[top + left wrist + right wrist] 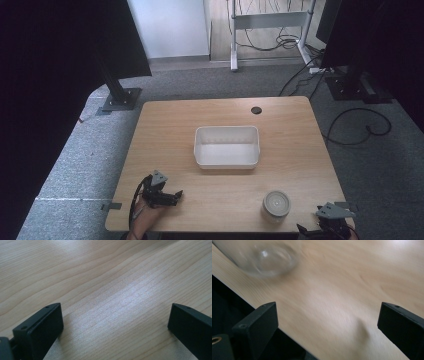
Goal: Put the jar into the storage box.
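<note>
The right hand-held gripper [320, 231] hangs wide open and empty at the desk's [165, 125] near right corner, just beside what looks like a glass jar [276, 206]. The left hand-held gripper [176, 196], also wide open and empty, sits near the left corner.

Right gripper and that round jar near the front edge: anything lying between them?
Nothing. In the high view, bare wood of the table separates the right gripper from the jar. The right gripper view shows open jaws over bare tabletop.
</note>
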`<state>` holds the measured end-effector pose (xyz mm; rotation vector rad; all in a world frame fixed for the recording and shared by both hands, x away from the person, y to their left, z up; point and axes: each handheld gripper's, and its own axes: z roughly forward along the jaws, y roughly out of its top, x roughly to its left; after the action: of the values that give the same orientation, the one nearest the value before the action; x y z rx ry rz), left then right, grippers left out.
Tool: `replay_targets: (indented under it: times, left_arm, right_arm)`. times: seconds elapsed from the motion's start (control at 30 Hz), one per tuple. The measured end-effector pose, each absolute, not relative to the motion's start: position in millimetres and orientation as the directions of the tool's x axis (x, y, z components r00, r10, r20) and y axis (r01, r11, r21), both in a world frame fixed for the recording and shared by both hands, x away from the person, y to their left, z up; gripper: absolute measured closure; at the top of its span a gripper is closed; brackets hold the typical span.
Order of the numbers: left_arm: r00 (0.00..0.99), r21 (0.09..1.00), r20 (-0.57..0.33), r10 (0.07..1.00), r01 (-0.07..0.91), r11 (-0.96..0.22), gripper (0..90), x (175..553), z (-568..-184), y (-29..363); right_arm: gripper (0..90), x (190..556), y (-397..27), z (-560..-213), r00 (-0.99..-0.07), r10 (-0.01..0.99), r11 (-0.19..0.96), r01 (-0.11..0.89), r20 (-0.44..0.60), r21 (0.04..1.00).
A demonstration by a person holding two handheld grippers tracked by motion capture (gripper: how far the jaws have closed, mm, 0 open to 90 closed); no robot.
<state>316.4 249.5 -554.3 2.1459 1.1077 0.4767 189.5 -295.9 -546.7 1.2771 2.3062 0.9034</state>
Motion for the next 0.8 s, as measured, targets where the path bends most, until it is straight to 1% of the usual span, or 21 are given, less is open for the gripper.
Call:
replay_targets:
  times: [0.1,0.33,0.5,0.7,0.8]
  left_arm:
    - [0.573,0.703,0.017,0.820,0.576,-0.417,0.0,316.3,-554.3,249.5]
    - [0.572,0.703,0.017,0.820,0.576,-0.417,0.0,316.3,-554.3,249.5]
    - [0.573,0.703,0.017,0.820,0.576,-0.417,0.0,316.3,-554.3,249.5]
    - [0.572,0.703,0.017,0.820,0.576,-0.417,0.0,316.3,-554.3,249.5]
    - [0.573,0.703,0.017,0.820,0.576,-0.417,0.0,316.3,-554.3,249.5]
  right_arm:
    - [2.5,187.1,-298.4,-551.9,-0.510,0.860,0.374,0.638,0.005,0.673]
    - [0.0,185.7,-300.2,-554.0,-0.500,0.865,0.357,0.649,0.024,0.672]
    - [0.0,185.6,-297.7,-555.8,-0.503,0.864,0.364,0.663,0.028,0.654]
    - [0.0,185.6,-296.4,-555.8,-0.496,0.867,0.353,0.665,0.037,0.659]
    - [1.4,185.4,-296.1,-555.1,-0.497,0.866,0.347,0.664,0.045,0.663]
